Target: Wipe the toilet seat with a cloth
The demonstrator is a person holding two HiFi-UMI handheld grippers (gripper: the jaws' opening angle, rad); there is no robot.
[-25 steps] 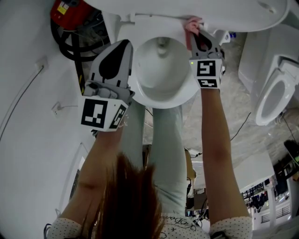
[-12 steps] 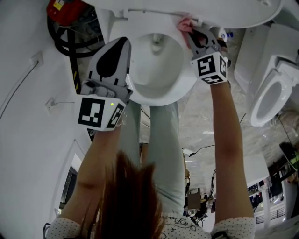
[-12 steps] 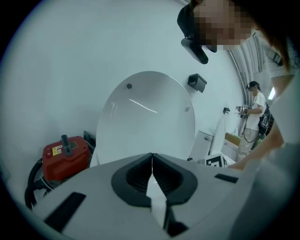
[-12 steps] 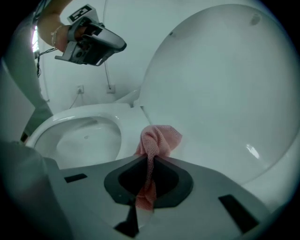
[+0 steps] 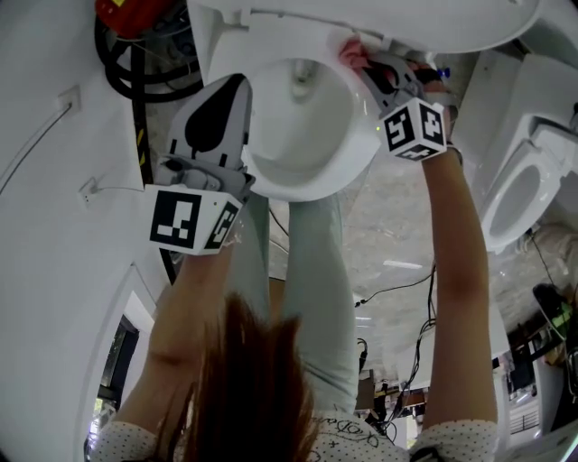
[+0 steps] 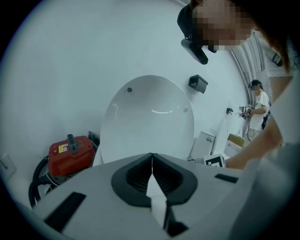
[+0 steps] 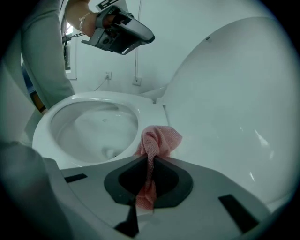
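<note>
Compared with a second ago: rolled the right gripper [image 5: 364, 65], marker cube now tilted, and shifted it along the toilet seat [image 7: 149, 105] toward the hinge. Clamped tight on the pink cloth [image 7: 158, 138], bunched against the seat's rear by the raised lid [image 7: 234, 93]. Kept the left gripper [image 6: 152, 158] closed, empty, beside the bowl. Yellow label on red canister [image 6: 70, 152], unreadable

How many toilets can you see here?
2: one toilet centre of the head view, lid raised; a second toilet at its right edge. Others may be hidden.
</note>
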